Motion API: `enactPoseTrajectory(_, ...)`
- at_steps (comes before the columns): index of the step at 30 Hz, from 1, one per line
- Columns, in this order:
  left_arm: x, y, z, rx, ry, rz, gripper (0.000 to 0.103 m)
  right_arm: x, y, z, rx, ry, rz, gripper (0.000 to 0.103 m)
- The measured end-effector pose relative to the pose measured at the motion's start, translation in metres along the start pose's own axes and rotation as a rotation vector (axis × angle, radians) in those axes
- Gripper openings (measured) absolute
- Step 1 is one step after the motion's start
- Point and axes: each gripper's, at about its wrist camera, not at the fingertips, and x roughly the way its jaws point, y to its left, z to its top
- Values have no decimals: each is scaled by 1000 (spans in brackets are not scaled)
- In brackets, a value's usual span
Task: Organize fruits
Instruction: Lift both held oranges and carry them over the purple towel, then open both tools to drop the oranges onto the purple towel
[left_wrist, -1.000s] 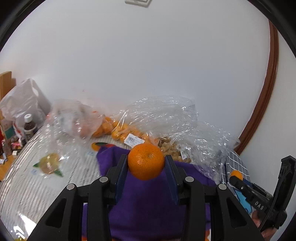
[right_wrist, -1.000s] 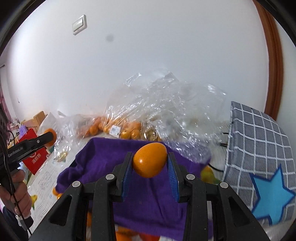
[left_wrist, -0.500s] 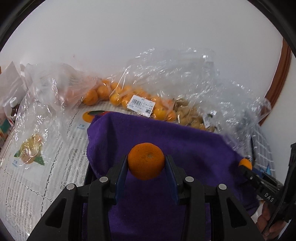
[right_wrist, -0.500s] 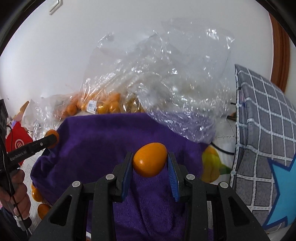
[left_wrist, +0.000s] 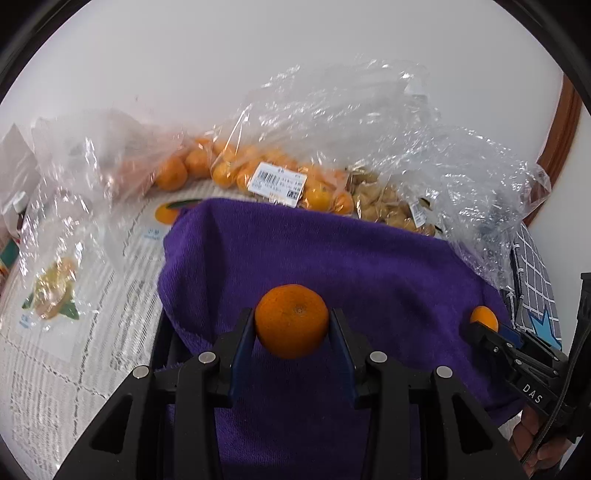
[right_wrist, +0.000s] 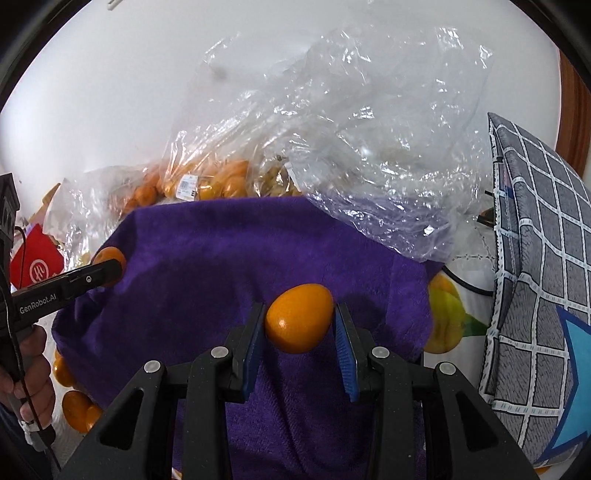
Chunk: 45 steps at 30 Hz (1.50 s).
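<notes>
My left gripper (left_wrist: 291, 325) is shut on a round dimpled orange (left_wrist: 291, 320), held just above a purple towel (left_wrist: 332, 258). My right gripper (right_wrist: 299, 321) is shut on a smooth egg-shaped orange fruit (right_wrist: 299, 317) above the same purple towel (right_wrist: 221, 251). In the left wrist view the right gripper (left_wrist: 485, 325) shows at the right edge with its fruit (left_wrist: 484, 317). In the right wrist view the left gripper (right_wrist: 110, 267) comes in from the left with its orange (right_wrist: 108, 256), held by a hand (right_wrist: 33, 376).
Clear plastic bags of oranges (left_wrist: 236, 173) and brownish small fruits (left_wrist: 388, 206) lie behind the towel against the white wall. A grey checked bag with a blue star (right_wrist: 539, 258) stands at the right. Loose oranges (right_wrist: 75, 410) lie left of the towel. A patterned tablecloth (left_wrist: 55, 350) covers the table.
Both grippers have sunk and tipped downward toward the purple towel, still gripping their fruits. The towel now fills much more of both views.
</notes>
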Motion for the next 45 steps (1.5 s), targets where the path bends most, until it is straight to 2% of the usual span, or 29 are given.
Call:
enactPoseTrajectory(4, 6, 1, 0, -3, 25, 5, 38, 6, -3, 0, 18, 21, -5, 36)
enactPoseTrajectory(12, 11, -3, -2, 5, 50, 5, 38, 2, -1, -1, 7, 9, -20, 39)
enactPoseTrajectory(14, 9, -3, -3, 10, 41, 1, 38, 0, -2, -2, 10, 4, -14, 44)
enactPoseTrajectory(16, 9, -4, -2, 16, 41, 2, 38, -3, -2, -3, 14, -8, -6, 53)
enactPoseTrajectory(18, 7, -4, -2, 11, 36, -10, 38, -6, -1, -2, 16, -23, -4, 57)
enactPoseTrajectory(20, 1, -4, -2, 5, 11, -31, 40, -11, 0, -1, 17, -45, -12, 58)
enactPoseTrajectory(22, -7, -5, -1, 6, -21, -47, 50, -17, 1, -2, 24, -64, -18, 58)
enactPoseTrajectory(27, -27, -6, -1, 2, -88, -84, 52, -39, 9, -1, 21, -132, -43, 58)
enactPoseTrajectory(31, -45, -8, -5, 16, -168, -102, 52, -57, 10, -6, 48, -147, -3, 58)
enactPoseTrajectory(35, -63, -4, -17, 0, -224, -105, 52, -76, 9, -21, 109, -187, 2, 58)
enactPoseTrajectory(38, -80, 3, -32, -20, -271, -112, 52, -86, 7, -38, 116, -185, -8, 64)
enactPoseTrajectory(41, -93, 14, -47, -26, -293, -96, 52, -91, 7, -53, 123, -161, -3, 65)
enactPoseTrajectory(45, -114, 38, -73, -43, -306, -123, 52, -97, 8, -72, 130, -122, 45, 65)
